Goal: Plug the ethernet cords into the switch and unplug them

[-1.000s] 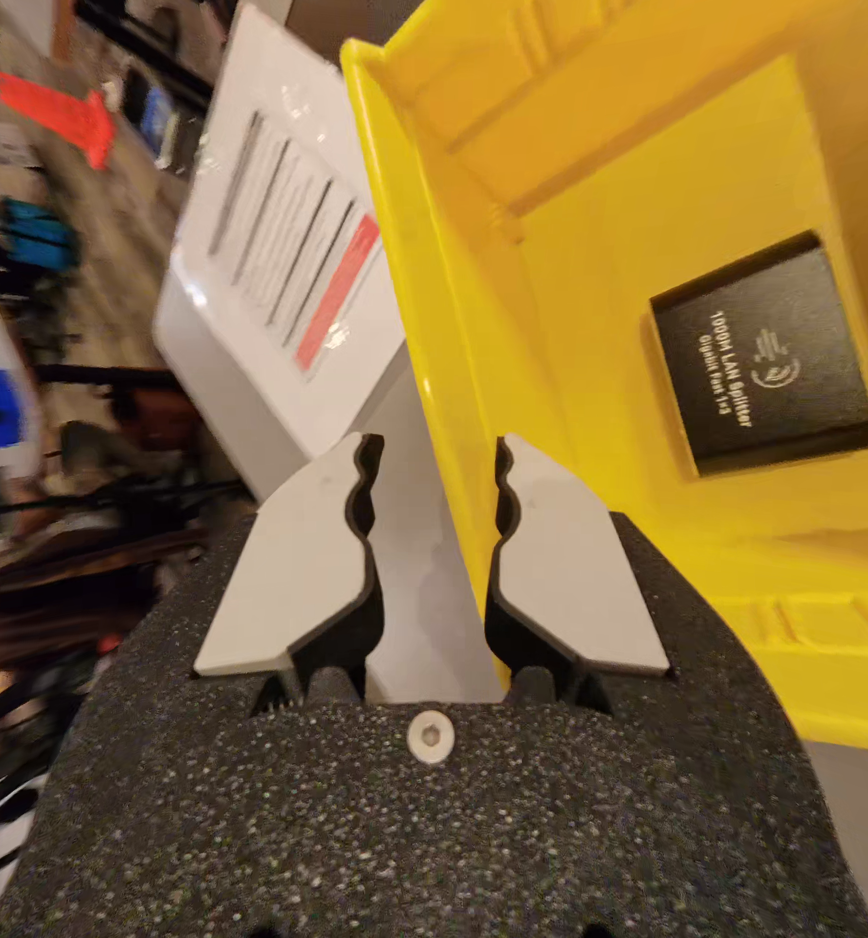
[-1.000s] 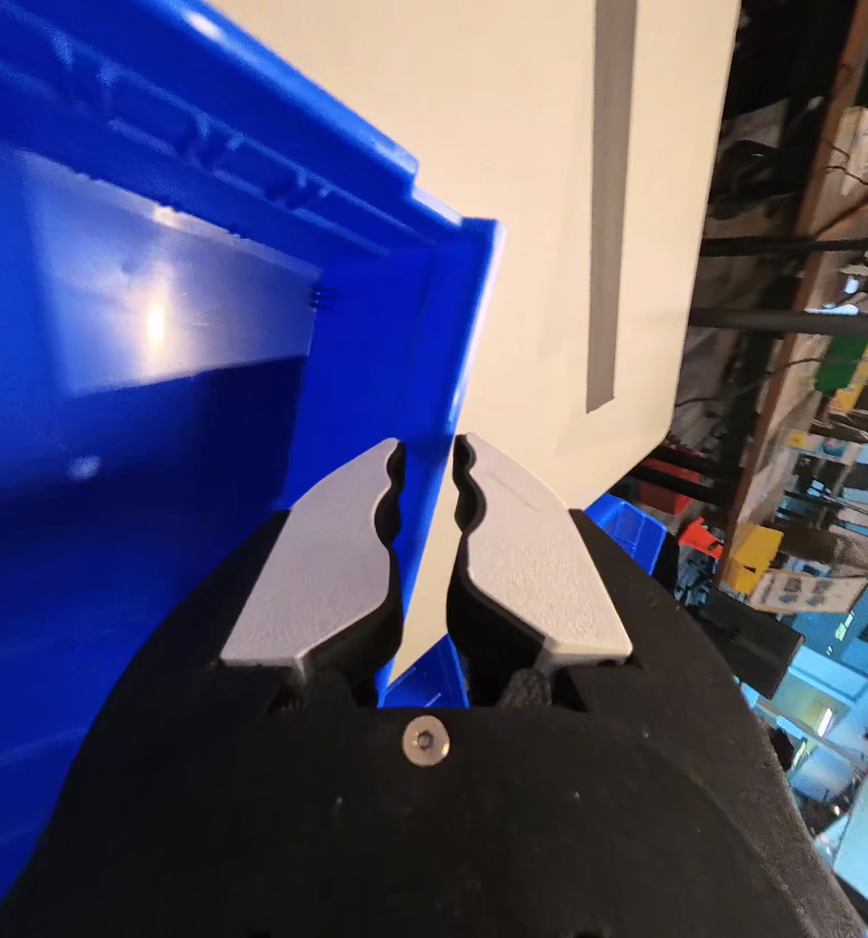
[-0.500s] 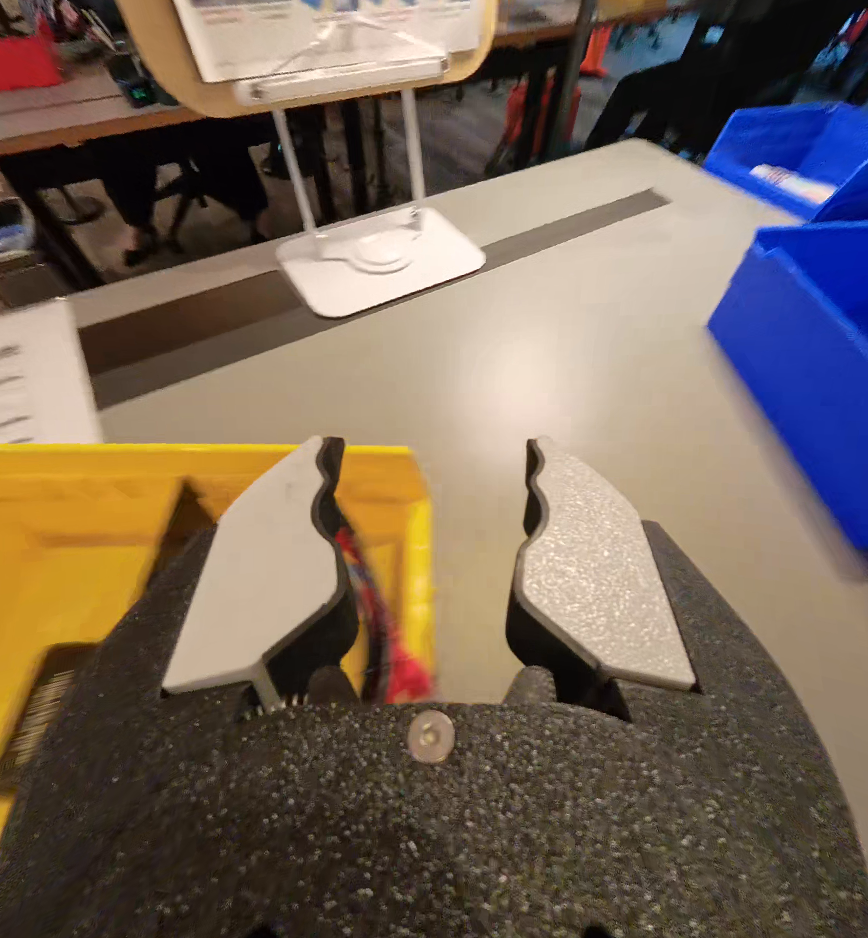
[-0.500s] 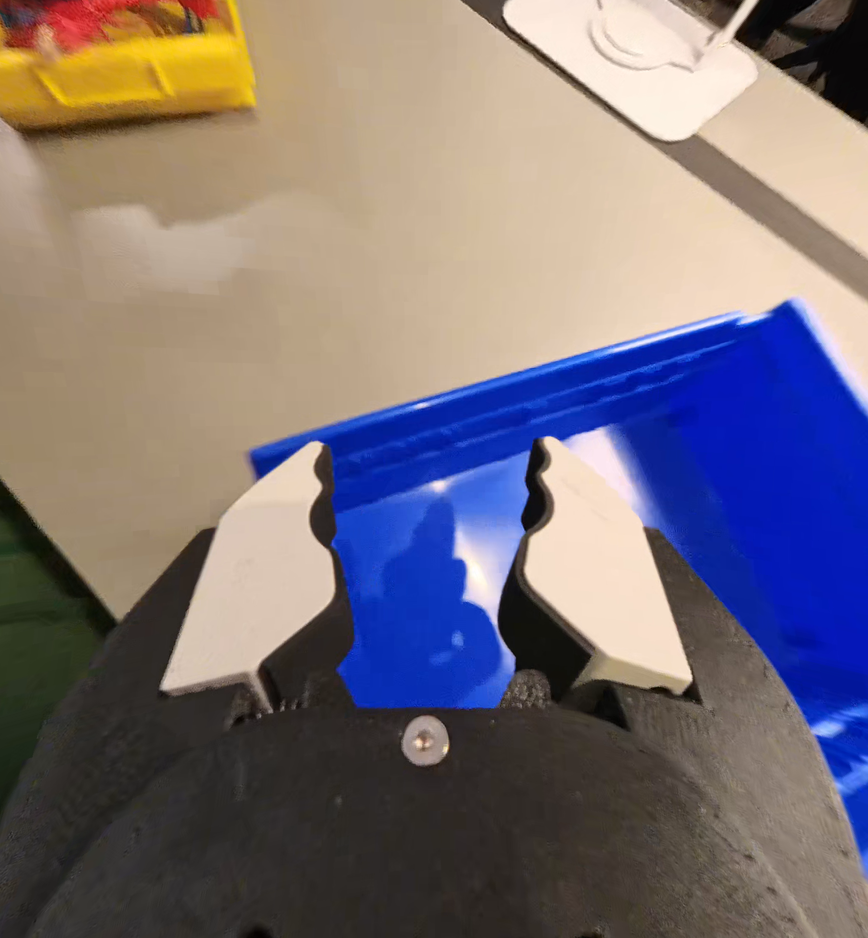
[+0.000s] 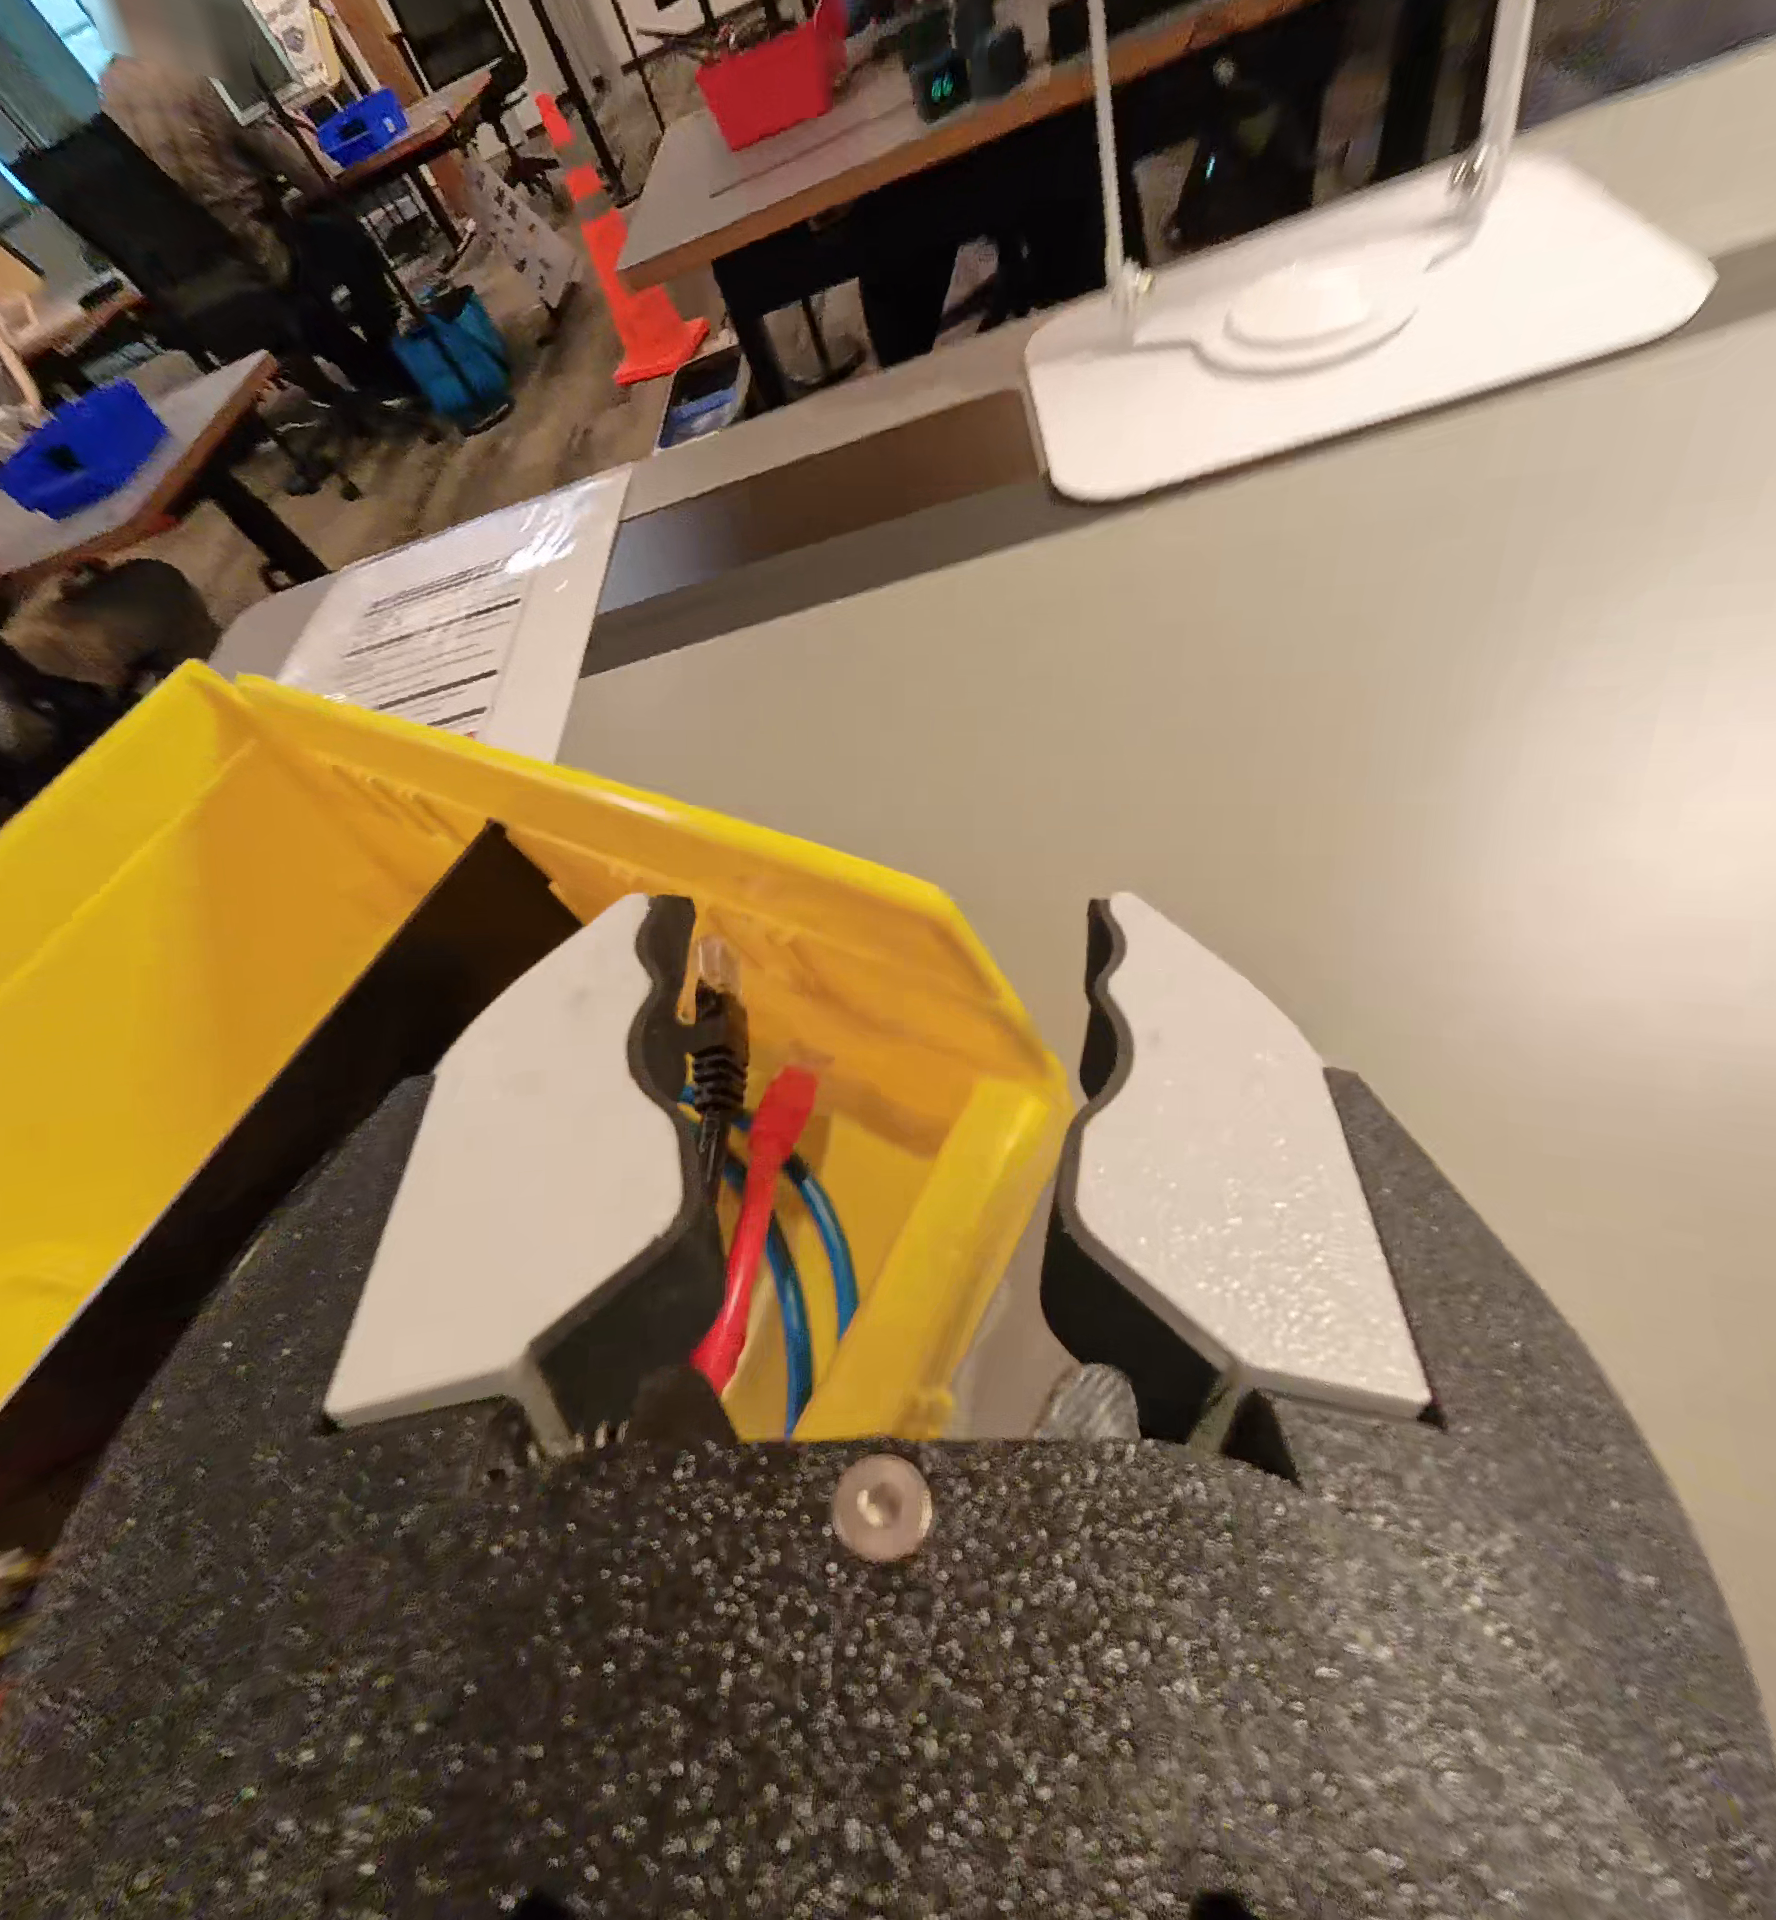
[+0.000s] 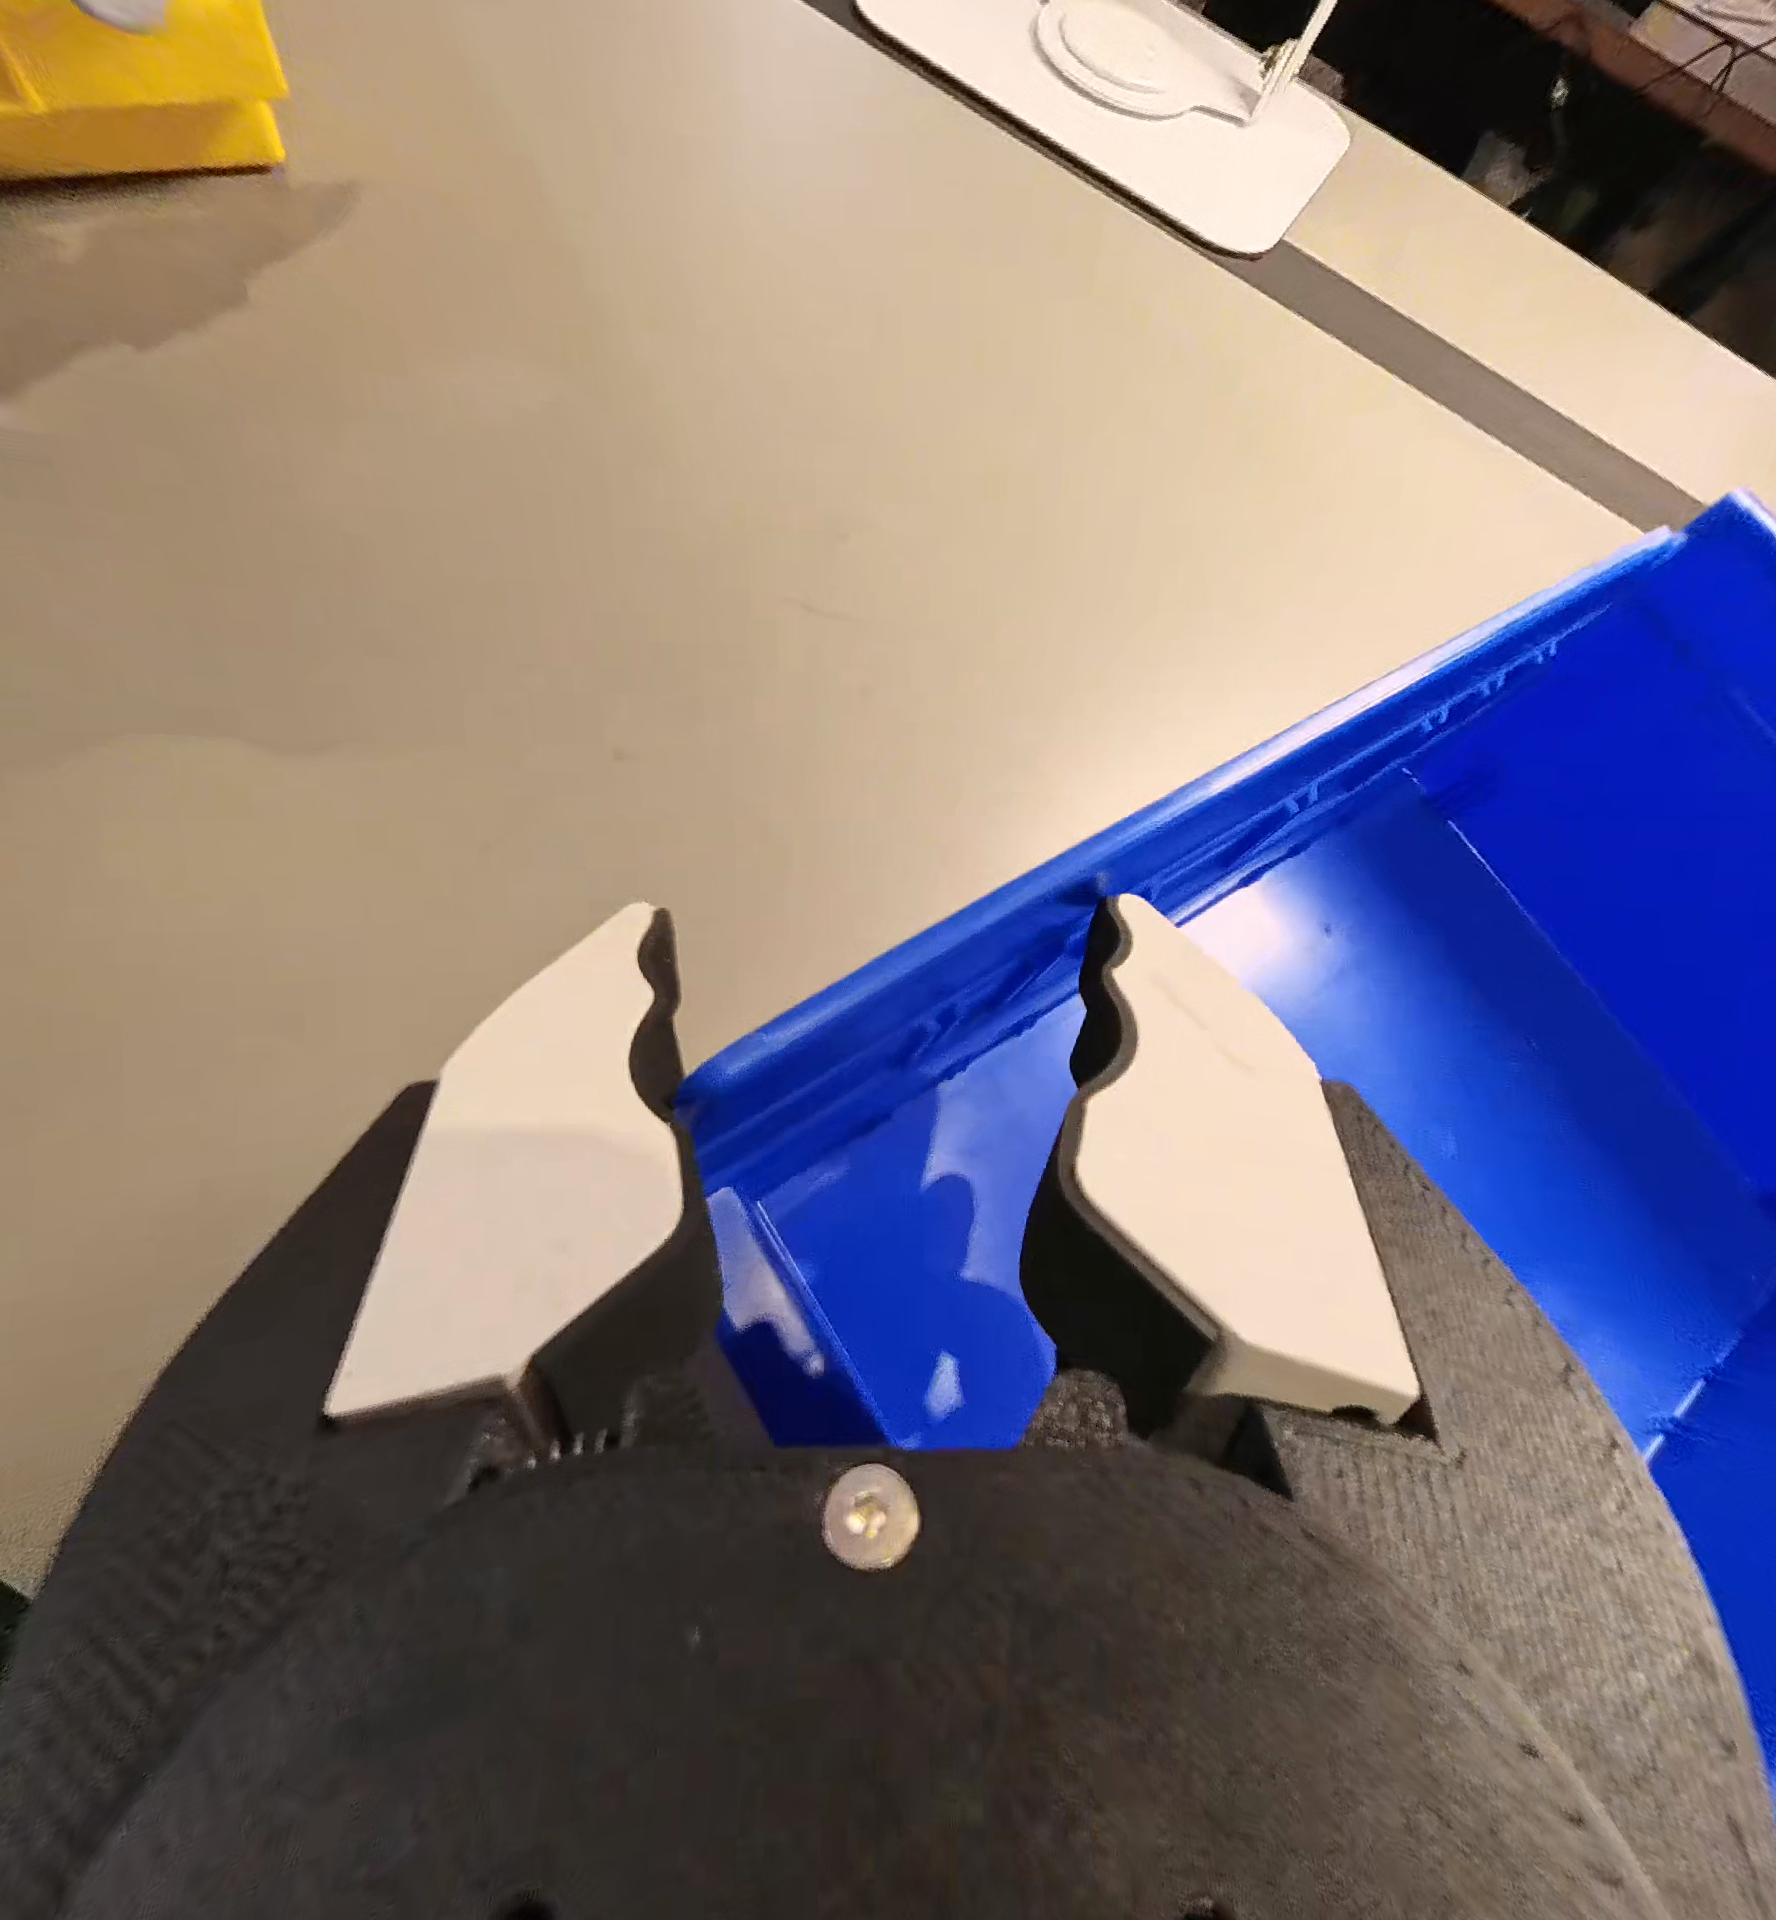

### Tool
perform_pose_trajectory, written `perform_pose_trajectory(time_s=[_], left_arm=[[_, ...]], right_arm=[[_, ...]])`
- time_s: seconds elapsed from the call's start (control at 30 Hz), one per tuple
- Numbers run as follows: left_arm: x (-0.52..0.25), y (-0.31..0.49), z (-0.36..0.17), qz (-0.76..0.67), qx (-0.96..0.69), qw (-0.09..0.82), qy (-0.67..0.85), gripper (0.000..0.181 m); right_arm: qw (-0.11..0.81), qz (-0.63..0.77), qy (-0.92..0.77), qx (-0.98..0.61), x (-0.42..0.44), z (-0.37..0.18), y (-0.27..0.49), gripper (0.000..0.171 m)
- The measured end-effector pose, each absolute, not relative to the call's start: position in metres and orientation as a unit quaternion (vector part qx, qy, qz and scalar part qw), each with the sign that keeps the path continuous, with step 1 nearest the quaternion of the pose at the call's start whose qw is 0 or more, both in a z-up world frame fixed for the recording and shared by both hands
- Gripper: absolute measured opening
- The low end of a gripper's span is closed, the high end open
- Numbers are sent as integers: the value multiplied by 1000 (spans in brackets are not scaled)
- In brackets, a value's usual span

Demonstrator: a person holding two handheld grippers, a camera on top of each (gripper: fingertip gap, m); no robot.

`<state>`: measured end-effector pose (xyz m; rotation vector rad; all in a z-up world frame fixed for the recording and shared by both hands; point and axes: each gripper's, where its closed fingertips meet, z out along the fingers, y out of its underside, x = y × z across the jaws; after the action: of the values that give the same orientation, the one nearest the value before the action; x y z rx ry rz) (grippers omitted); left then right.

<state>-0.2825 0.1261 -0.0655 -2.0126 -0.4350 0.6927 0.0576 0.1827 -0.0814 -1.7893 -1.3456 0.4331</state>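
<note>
In the left wrist view a yellow bin (image 5: 188,935) sits on the table. Inside its near right corner lie a black ethernet cord with a clear plug (image 5: 718,1029), a red cord (image 5: 759,1174) and a blue cord (image 5: 822,1247). The black switch (image 5: 364,1029) shows as a dark slab in the bin, mostly hidden by my left finger. My left gripper (image 5: 889,914) is open and empty, above the bin's right corner. My right gripper (image 6: 884,914) is open and empty, over the near left wall of an empty blue bin (image 6: 1486,1039).
A white stand base (image 5: 1383,322) rests at the table's far edge, also in the right wrist view (image 6: 1123,94). A laminated sheet (image 5: 458,634) lies behind the yellow bin. The yellow bin's corner (image 6: 136,104) shows far left in the right wrist view. Bare grey table (image 6: 655,520) lies between the bins. One gripper's finger ends stand about 35 centimetres off the other's.
Both grippers swung from steep tilted views to level views over the bins and opened wider. The left view now shows the cords in the yellow bin's corner.
</note>
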Motion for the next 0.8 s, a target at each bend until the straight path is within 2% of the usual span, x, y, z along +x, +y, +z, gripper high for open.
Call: perform_pose_trajectory(time_s=[0.2,0.33,0.4,0.5,0.6,0.77,0.8], left_arm=[[-296,72,-75,293,-834,436,-170,73],[-286,77,-63,241,-823,475,-198,70],[-290,84,-65,253,-821,470,-203,67],[-303,79,-68,299,-819,448,-198,39],[-300,58,-68,284,-818,459,-199,32],[-302,-14,-67,325,-804,450,-211,10],[-304,-25,-68,333,-802,448,-213,10]], right_arm=[[422,156,-541,-711,93,-82,197,57],[419,164,-533,-717,95,-84,203,68],[431,143,-531,-716,92,-85,208,66],[442,128,-524,-717,92,-85,212,62],[447,126,-515,-720,106,-85,217,55],[447,99,-494,-739,151,-90,237,30],[449,88,-488,-743,159,-92,243,30]])
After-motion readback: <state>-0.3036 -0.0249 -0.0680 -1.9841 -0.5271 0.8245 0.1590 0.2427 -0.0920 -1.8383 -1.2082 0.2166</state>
